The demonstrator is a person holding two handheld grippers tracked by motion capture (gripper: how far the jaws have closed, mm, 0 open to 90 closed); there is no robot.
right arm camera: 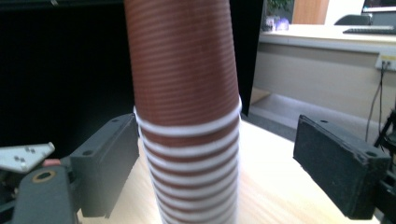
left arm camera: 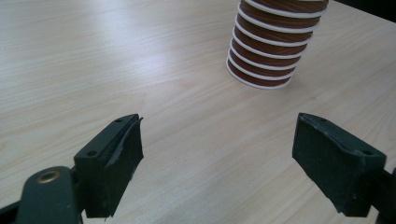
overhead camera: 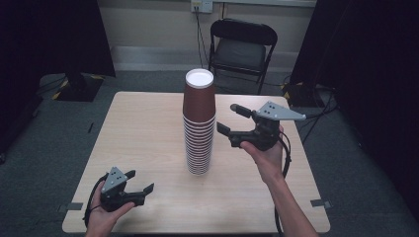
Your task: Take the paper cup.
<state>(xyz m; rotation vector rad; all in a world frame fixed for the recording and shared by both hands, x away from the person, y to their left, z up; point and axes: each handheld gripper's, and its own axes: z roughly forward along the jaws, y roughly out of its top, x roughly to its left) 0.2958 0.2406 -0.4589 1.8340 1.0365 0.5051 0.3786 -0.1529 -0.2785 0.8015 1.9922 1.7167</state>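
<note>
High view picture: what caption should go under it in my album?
Tall stack of brown cups on a table, open right gripper beside it.

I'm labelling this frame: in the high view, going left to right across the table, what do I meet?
Left gripper, jaws open → stack of brown paper cups → right gripper, jaws open beside the stack, all over the table.

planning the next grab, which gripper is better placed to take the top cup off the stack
Right, probably. The right gripper is raised beside the upper part of the cup stack, jaws open and pointing at it. The left gripper sits low near the table's front edge, level with the stack's base.
</note>
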